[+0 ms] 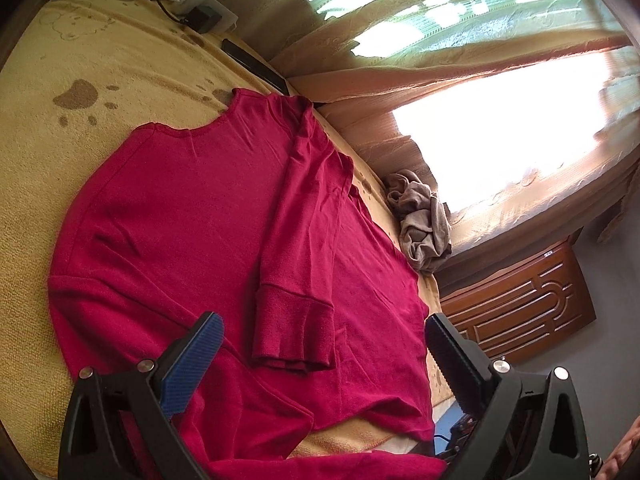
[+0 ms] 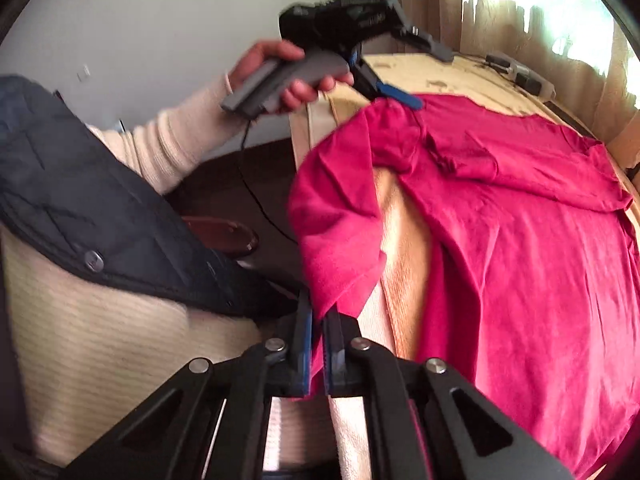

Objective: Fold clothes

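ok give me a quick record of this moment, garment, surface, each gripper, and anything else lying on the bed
garment: red long-sleeved top, spread out, one sleeve folded across the body
surface: yellow bedspread
right gripper: shut on an edge of the red top
left gripper: open, above the red top, holding nothing
other: crumpled grey cloth by the curtain

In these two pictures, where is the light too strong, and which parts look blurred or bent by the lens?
Left wrist view: the window behind the curtain is blown out to white; the red shirt is sharp and evenly lit; the fisheye bends the bed edge.
Right wrist view: the window is overexposed at the top right, the shirt's near edge and the person's sleeve are softly blurred, and the corners are dark.
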`<state>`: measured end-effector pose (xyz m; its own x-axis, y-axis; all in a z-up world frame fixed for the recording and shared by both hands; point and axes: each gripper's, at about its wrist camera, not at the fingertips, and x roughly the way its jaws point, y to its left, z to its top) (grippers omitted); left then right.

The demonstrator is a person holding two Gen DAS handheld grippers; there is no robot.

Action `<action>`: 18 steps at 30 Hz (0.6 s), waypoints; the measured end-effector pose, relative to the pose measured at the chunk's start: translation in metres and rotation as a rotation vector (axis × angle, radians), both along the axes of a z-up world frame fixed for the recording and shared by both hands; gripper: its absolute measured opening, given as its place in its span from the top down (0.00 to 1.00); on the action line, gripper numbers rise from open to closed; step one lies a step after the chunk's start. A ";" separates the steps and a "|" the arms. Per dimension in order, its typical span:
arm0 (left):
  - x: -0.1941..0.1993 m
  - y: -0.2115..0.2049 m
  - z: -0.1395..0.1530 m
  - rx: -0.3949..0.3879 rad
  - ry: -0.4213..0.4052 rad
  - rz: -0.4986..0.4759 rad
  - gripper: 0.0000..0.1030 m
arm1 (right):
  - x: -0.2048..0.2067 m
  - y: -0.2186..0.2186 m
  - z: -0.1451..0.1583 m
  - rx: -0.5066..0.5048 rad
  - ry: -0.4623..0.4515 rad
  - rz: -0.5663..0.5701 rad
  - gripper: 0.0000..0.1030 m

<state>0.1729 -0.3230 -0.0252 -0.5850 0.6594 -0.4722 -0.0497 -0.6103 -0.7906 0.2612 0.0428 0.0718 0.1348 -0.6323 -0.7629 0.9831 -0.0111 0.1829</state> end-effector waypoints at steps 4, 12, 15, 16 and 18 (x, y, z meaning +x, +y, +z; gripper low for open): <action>-0.012 -0.008 -0.008 0.003 -0.014 0.002 0.00 | -0.034 0.013 0.041 -0.174 -0.026 -0.120 0.96; -0.031 -0.016 -0.019 0.019 -0.062 -0.002 0.00 | -0.145 0.033 0.000 0.081 0.489 -0.548 0.89; -0.033 -0.020 -0.020 0.033 -0.071 0.001 0.00 | -0.186 0.058 -0.014 0.081 0.297 -0.689 0.64; -0.033 -0.020 -0.020 0.035 -0.073 0.001 0.00 | -0.191 0.068 -0.015 0.061 0.279 -0.726 0.54; -0.035 -0.021 -0.020 0.036 -0.079 0.000 0.00 | -0.192 0.085 -0.013 0.010 0.272 -0.782 0.20</action>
<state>0.1384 -0.3444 -0.0456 -0.5474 0.6766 -0.4925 0.0137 -0.5812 -0.8136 0.0690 0.1277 0.0590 -0.5316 -0.4597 -0.7114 0.7005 -0.7108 -0.0641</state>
